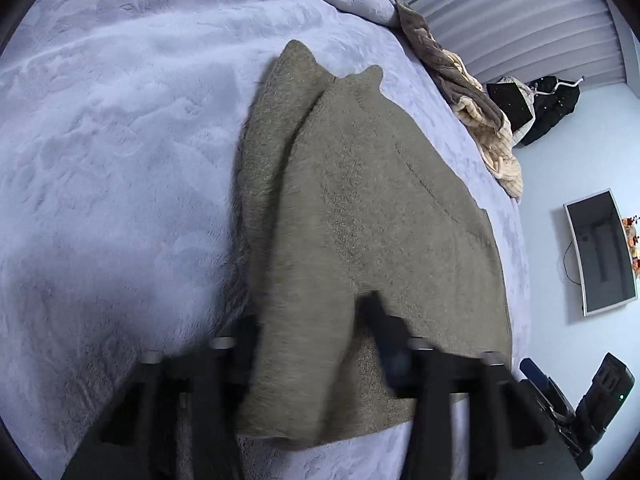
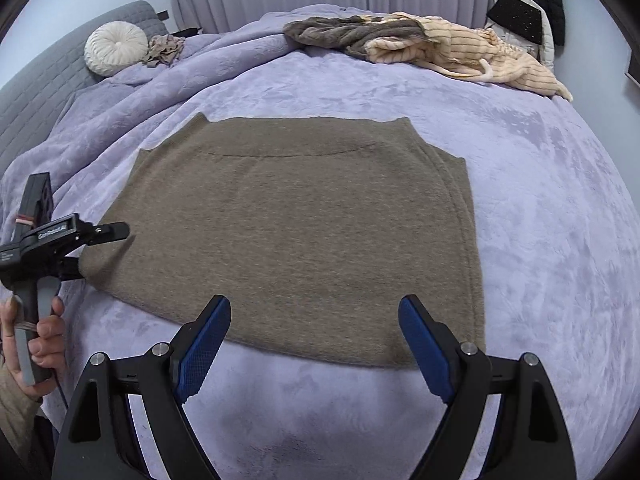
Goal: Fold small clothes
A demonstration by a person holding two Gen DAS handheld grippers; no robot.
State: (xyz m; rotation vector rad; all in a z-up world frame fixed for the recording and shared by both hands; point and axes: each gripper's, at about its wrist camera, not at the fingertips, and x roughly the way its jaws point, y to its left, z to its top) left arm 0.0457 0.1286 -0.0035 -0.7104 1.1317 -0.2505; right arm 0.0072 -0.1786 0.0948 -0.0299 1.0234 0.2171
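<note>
A brown knit sweater (image 2: pixel 300 232) lies spread flat on the lilac bed cover (image 2: pixel 540 200). My left gripper (image 2: pixel 100 252) is at its left edge, with the sweater's corner between its fingers; in the left wrist view the cloth (image 1: pixel 340 240) drapes between the fingers and hides the left one, so the gripper (image 1: pixel 316 344) looks shut on it. My right gripper (image 2: pixel 314 344) is open and empty, hovering over the sweater's near hem, its blue pads (image 2: pixel 204 352) wide apart.
A pile of grey and cream striped clothes (image 2: pixel 420 44) lies at the bed's far edge. A round white cushion (image 2: pixel 116 48) sits on a grey headboard at far left. Dark clothes (image 2: pixel 536 0) hang at far right. A monitor (image 1: pixel 604 252) stands beside the bed.
</note>
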